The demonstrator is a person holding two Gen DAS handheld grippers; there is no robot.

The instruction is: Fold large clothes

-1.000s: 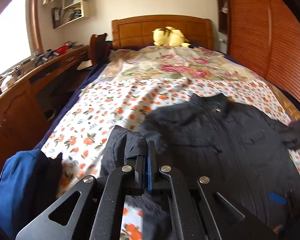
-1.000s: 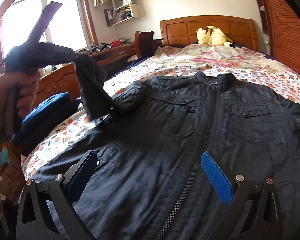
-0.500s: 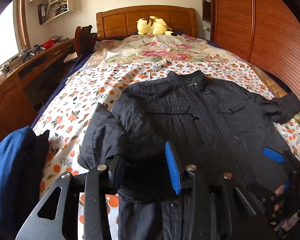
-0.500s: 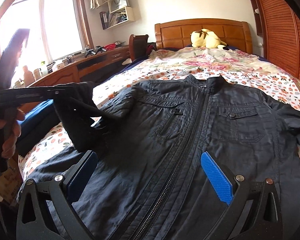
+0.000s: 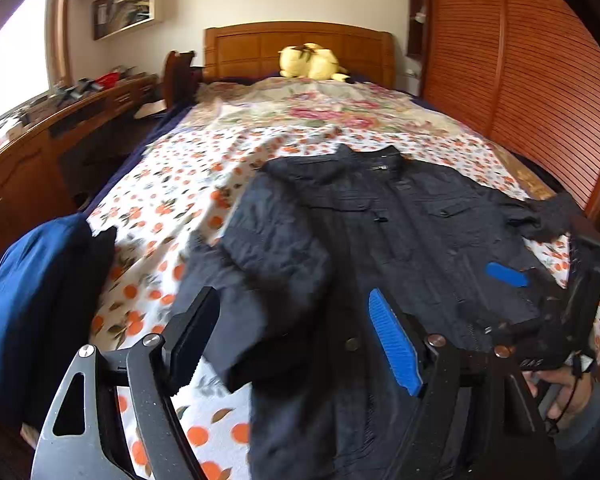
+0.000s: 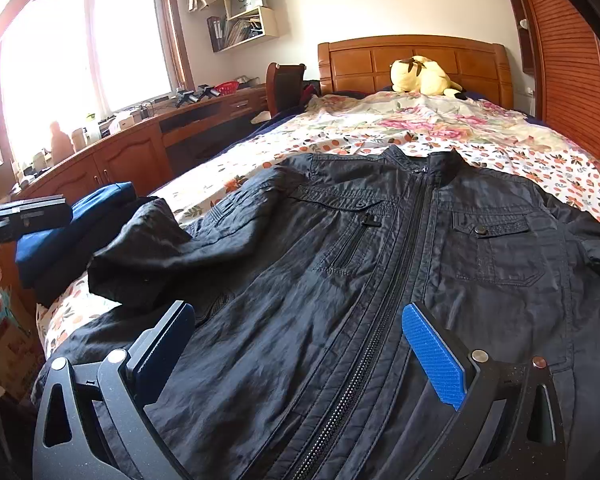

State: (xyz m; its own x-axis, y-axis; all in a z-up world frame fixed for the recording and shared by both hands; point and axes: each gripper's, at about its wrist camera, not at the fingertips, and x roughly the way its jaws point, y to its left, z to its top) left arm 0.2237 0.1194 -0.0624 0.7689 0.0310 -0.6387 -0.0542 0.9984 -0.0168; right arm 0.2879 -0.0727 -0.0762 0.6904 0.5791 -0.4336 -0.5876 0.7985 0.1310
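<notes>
A dark zipped jacket [image 6: 380,272] lies face up on the flowered bed [image 6: 380,140], collar toward the headboard. Its left sleeve [image 6: 140,256] is folded in and lies bunched on the jacket's left side; it also shows in the left wrist view [image 5: 276,256]. My left gripper [image 5: 296,344] is open and empty, just above the folded sleeve and the jacket [image 5: 400,232]. My right gripper [image 6: 300,356] is open and empty, low over the jacket's hem by the zip; it also shows in the left wrist view [image 5: 540,300]. The right sleeve [image 6: 596,248] lies out at the right.
A folded blue and black pile [image 6: 72,232] sits at the bed's left edge, also in the left wrist view [image 5: 28,300]. A yellow plush toy [image 6: 420,76] lies by the wooden headboard [image 6: 412,56]. A wooden desk [image 6: 140,140] runs along the left, a slatted wardrobe [image 5: 540,80] along the right.
My left gripper was shut on the left sleeve, carried it in over the jacket, then opened and let it drop. My right gripper stayed open and moved a little closer over the hem.
</notes>
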